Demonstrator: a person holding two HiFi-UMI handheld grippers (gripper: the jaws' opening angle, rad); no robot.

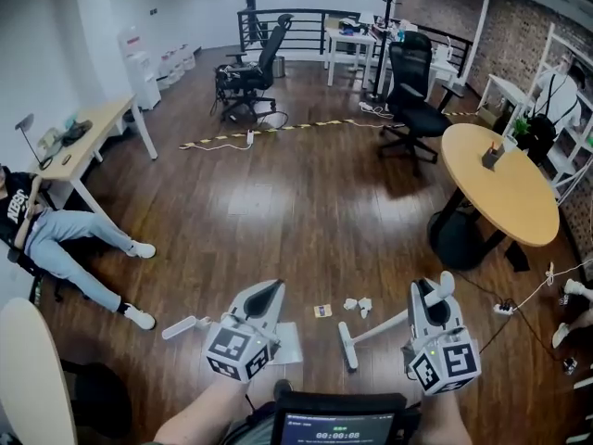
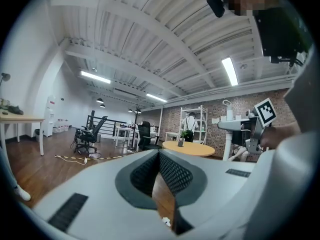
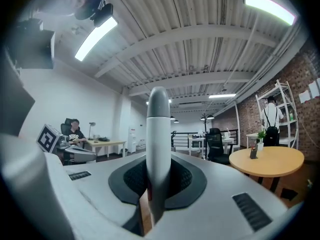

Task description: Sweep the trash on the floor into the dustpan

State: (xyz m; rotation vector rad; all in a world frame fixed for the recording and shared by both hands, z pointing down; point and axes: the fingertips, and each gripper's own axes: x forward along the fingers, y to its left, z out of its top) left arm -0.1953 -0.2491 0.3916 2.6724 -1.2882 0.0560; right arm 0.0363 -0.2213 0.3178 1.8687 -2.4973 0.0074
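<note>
My right gripper point(image 1: 429, 292) is clamped on the broom handle point(image 3: 158, 134) — the white shaft with its grey tip stands straight up between my 2 pads, pressed from both sides. In the head view that handle slants down to my left to the broom head point(image 1: 347, 346), which rests on the wooden floor point(image 1: 306, 211). My left gripper point(image 1: 267, 293) has its pads point(image 2: 175, 174) drawn together at the tips with nothing between them; only floor shows through the slit below. It hovers over the dustpan point(image 1: 287, 345), which lies flat on the floor with its white handle sticking out to the left. The trash — 2 crumpled white scraps point(image 1: 358, 304) and a small flat tan piece point(image 1: 322, 311) — lies on the floor just ahead of the broom head, between my 2 grippers, near the dustpan but not in it
</note>
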